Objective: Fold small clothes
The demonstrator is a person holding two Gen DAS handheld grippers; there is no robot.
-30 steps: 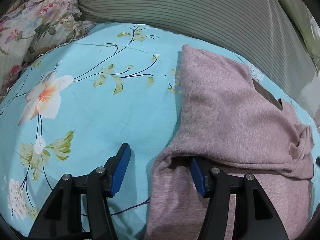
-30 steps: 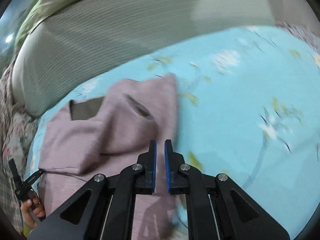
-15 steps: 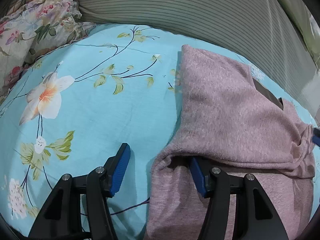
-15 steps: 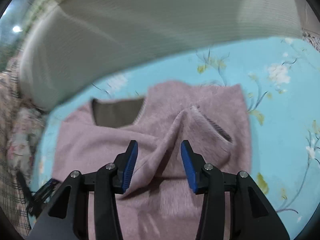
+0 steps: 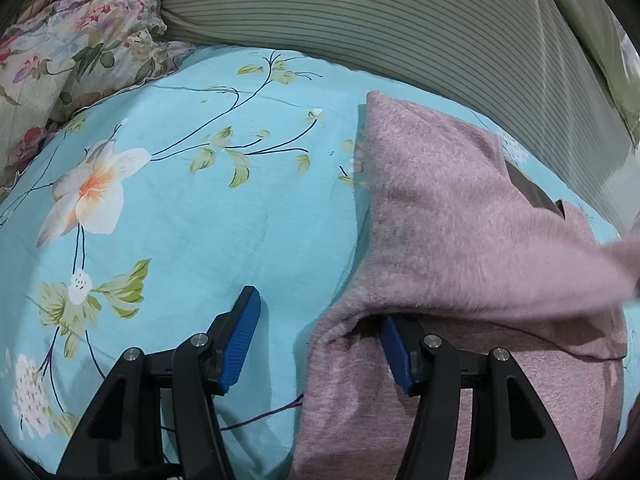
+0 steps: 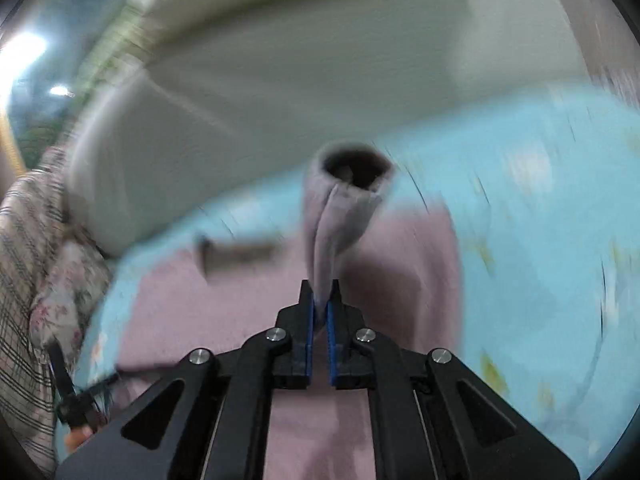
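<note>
A pink fuzzy sweater (image 5: 460,220) lies on the blue floral bedsheet (image 5: 180,220). My left gripper (image 5: 316,308) stands open at its near left corner. Its right finger (image 5: 394,356) is tucked under a fold of the knit, while its left finger (image 5: 240,332) rests on bare sheet. My right gripper (image 6: 320,292) is closing tight on the sweater's sleeve (image 6: 340,208), pads pressing it. The sleeve is lifted above the sweater's body (image 6: 200,312), with the cuff opening facing the camera. In the left wrist view the raised sleeve (image 5: 600,276) shows as a blur at the right edge.
A grey-green striped bolster (image 5: 400,20) runs along the far side of the bed. A floral pillow (image 5: 72,48) lies at the far left. The sheet to the left of the sweater is bare. The right wrist view is blurred.
My right gripper opened over the sweater, then shut on the sleeve and lifted it off the body. The left gripper has stayed put.
</note>
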